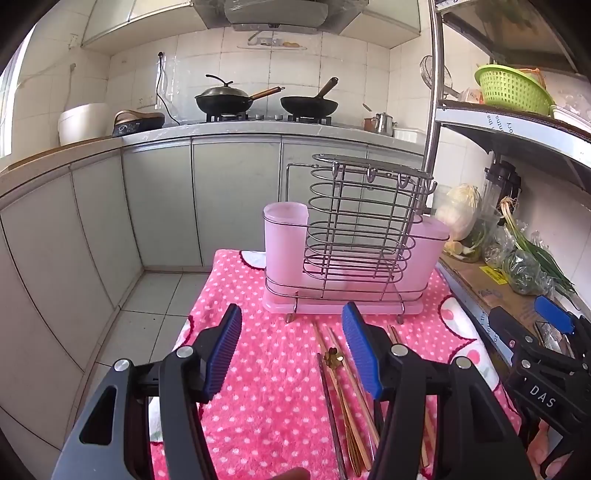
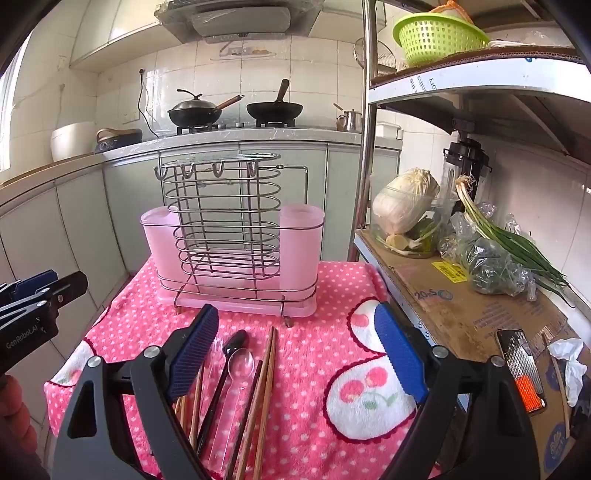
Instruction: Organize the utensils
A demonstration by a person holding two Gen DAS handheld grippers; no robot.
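A wire utensil rack with pink cups (image 1: 354, 251) (image 2: 232, 254) stands at the far end of a pink dotted towel (image 1: 266, 387) (image 2: 314, 350). Loose utensils lie on the towel in front of it: wooden chopsticks (image 2: 264, 391) (image 1: 354, 384), a clear plastic spoon (image 2: 240, 363), a black spoon (image 2: 232, 341) and a gold flower-topped piece (image 1: 332, 356). My left gripper (image 1: 291, 350) is open and empty above the utensils. My right gripper (image 2: 295, 350) is open and empty, just right of them. Each gripper shows in the other's view, the right one (image 1: 543, 350) and the left one (image 2: 33, 295).
A metal shelf on the right holds cabbage (image 2: 402, 203), green onions (image 2: 509, 240), bagged greens, cardboard (image 2: 461, 314) and a grater (image 2: 521, 365). A green basket (image 2: 439, 33) sits on the upper shelf. Kitchen counter with two woks (image 1: 221, 99) lies behind. Tiled floor drops off to the left.
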